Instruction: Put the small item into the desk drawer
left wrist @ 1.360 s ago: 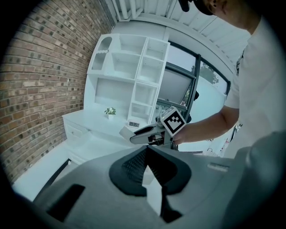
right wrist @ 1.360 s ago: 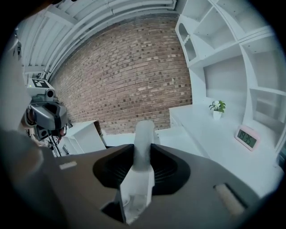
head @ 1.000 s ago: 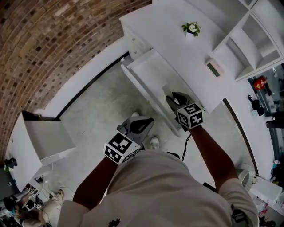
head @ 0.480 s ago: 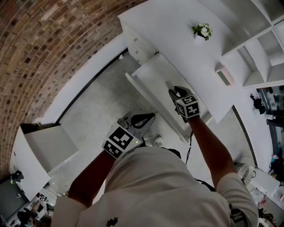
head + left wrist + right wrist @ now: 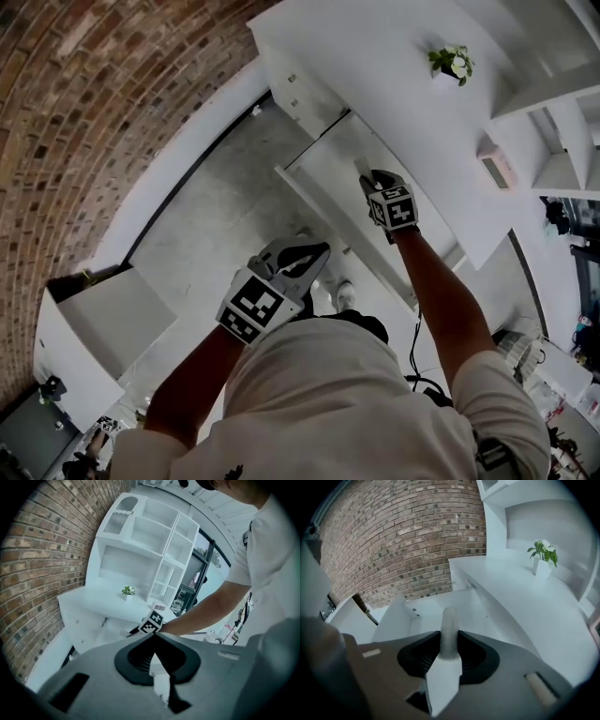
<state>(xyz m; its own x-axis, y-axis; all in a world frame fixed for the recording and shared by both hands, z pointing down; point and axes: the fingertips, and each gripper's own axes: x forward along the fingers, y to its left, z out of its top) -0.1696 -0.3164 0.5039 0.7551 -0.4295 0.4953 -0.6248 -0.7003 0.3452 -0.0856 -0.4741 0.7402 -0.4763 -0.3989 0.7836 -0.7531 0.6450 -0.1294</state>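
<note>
Stretching over the drawer [image 5: 328,171], right gripper [image 5: 372,178] clamps the small item [image 5: 450,627] (left gripper [image 5: 314,253] closed, empty).

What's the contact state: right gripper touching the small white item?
Touching. The right gripper view shows the small white item between the jaws of the right gripper, with both pads pressed against its sides.

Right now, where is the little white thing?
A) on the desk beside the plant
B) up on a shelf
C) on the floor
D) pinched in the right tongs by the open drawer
D: the right gripper view shows the little white thing pinched between the right tongs, with the open drawer just beyond.
</note>
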